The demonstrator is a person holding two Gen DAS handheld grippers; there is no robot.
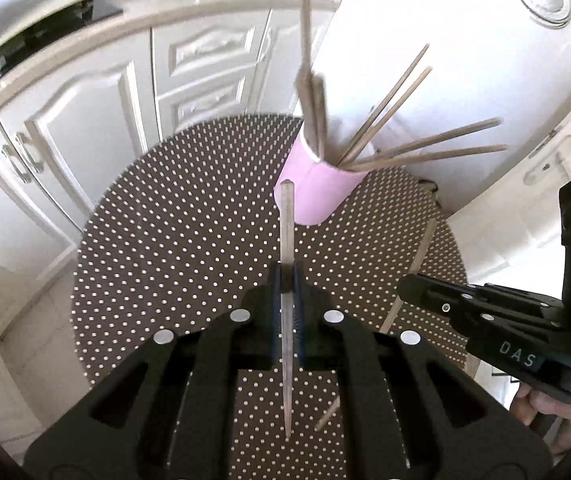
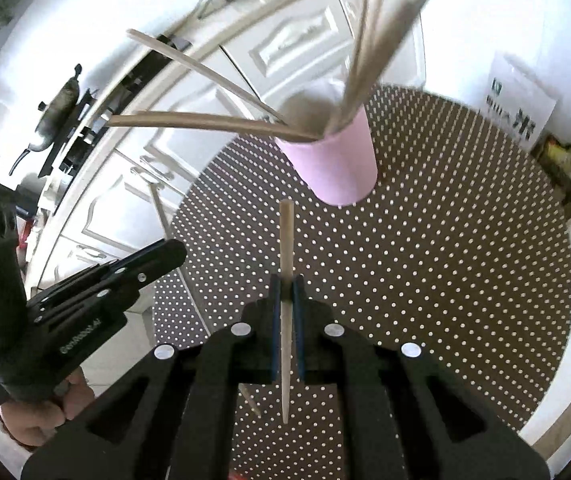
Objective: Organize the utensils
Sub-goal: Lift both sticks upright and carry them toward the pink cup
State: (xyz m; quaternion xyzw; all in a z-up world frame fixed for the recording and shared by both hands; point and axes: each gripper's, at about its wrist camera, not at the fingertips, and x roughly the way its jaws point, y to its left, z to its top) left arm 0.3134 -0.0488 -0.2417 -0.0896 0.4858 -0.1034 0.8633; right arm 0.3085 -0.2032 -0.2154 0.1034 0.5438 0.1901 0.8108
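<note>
A pink cup point(image 1: 317, 190) point(image 2: 335, 160) stands on the dotted round table point(image 1: 173, 216) point(image 2: 445, 240) and holds several wooden chopsticks point(image 1: 425, 152) point(image 2: 205, 124) that fan out. My left gripper point(image 1: 287, 280) is shut on one chopstick point(image 1: 286, 232), blunt end pointing toward the cup, above the table. My right gripper point(image 2: 285, 284) is shut on another chopstick point(image 2: 286, 240), held the same way in front of the cup. In the left wrist view the right gripper point(image 1: 405, 282) sits at the right with its chopstick point(image 1: 421, 248); in the right wrist view the left gripper point(image 2: 177, 250) sits at the left.
White kitchen cabinets point(image 1: 97, 112) point(image 2: 285, 48) and a counter point(image 1: 165, 12) stand behind the table. A stove with a pan point(image 2: 57, 108) is at the left. A white door point(image 1: 465, 40) and a bag of goods point(image 2: 561, 164) lie to the right of the table.
</note>
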